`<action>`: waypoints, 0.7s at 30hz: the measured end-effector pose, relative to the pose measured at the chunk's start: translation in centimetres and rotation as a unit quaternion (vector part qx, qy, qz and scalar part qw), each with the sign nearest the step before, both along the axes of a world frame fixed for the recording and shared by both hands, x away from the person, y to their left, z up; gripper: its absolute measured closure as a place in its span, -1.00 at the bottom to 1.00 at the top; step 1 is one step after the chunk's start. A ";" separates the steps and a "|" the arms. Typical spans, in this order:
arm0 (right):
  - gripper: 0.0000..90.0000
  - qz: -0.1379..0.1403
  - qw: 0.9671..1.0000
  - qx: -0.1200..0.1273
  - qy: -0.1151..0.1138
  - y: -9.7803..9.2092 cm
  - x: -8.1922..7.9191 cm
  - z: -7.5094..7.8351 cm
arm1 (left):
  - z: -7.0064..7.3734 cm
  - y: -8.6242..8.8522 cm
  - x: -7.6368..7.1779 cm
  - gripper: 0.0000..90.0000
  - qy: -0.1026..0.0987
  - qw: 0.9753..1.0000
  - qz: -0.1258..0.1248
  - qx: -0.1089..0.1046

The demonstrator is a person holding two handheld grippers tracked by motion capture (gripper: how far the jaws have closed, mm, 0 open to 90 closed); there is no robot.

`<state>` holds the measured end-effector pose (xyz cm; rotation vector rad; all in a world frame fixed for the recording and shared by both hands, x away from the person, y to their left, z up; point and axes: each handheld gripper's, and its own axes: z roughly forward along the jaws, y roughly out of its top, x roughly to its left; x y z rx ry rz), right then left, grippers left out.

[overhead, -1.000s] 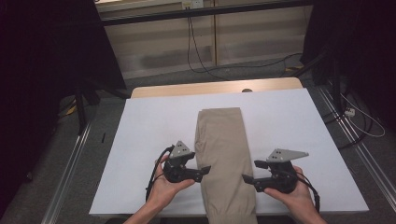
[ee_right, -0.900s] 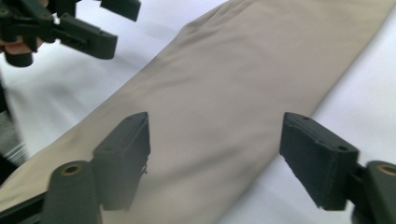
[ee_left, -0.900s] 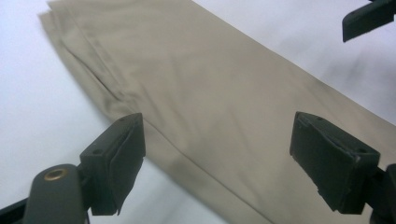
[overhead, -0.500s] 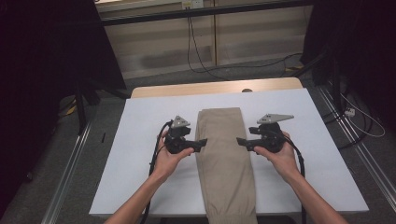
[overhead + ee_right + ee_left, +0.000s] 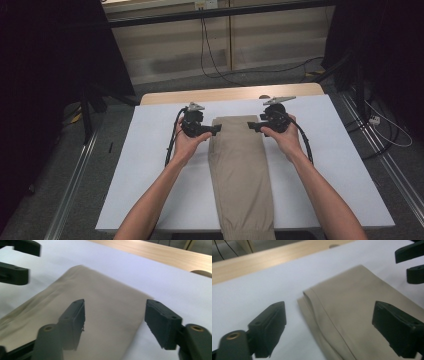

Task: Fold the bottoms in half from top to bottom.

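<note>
High view: one folded trousers (image 5: 243, 175) lengthwise mid-counter (image 5: 150, 165), near end cut off by frame bottom. Two grippers flank far end: left gripper (image 5: 216, 131) at left corner, right gripper (image 5: 251, 125) at right corner, both above cloth, jaws spread, grasping nothing. Left gripper view: layered fold edge (image 5: 312, 305) between jaws; trousers run off frame bottom and right. Right gripper view: far corner (image 5: 140, 298) between jaws; cloth blurred, edges hard to make out. Two forearms cut off at bottom.
</note>
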<state>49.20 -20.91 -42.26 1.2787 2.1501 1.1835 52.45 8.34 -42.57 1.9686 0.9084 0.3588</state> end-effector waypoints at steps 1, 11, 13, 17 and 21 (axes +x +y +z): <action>-0.29 -0.004 1.000 0.000 0.001 -0.1 0.7 -0.1 | -0.1 -0.1 0.4 -0.68 0.003 1.000 0.005 0.003; -0.15 -0.039 0.998 -0.013 0.040 -0.3 6.2 -2.3 | -2.4 -1.2 4.2 -0.28 0.032 0.999 0.021 0.012; -0.17 -0.039 0.998 -0.021 0.041 -0.1 6.7 -3.1 | -3.0 -1.4 4.7 -0.28 0.040 0.999 0.024 0.017; -0.19 -0.038 0.998 -0.012 0.039 0.0 7.0 -3.9 | -3.7 -1.7 5.4 -0.27 0.042 0.999 0.023 0.026; 0.13 -0.031 0.999 -0.023 0.036 0.0 6.9 -3.9 | -3.6 -1.7 5.2 -0.03 0.047 0.998 0.014 0.034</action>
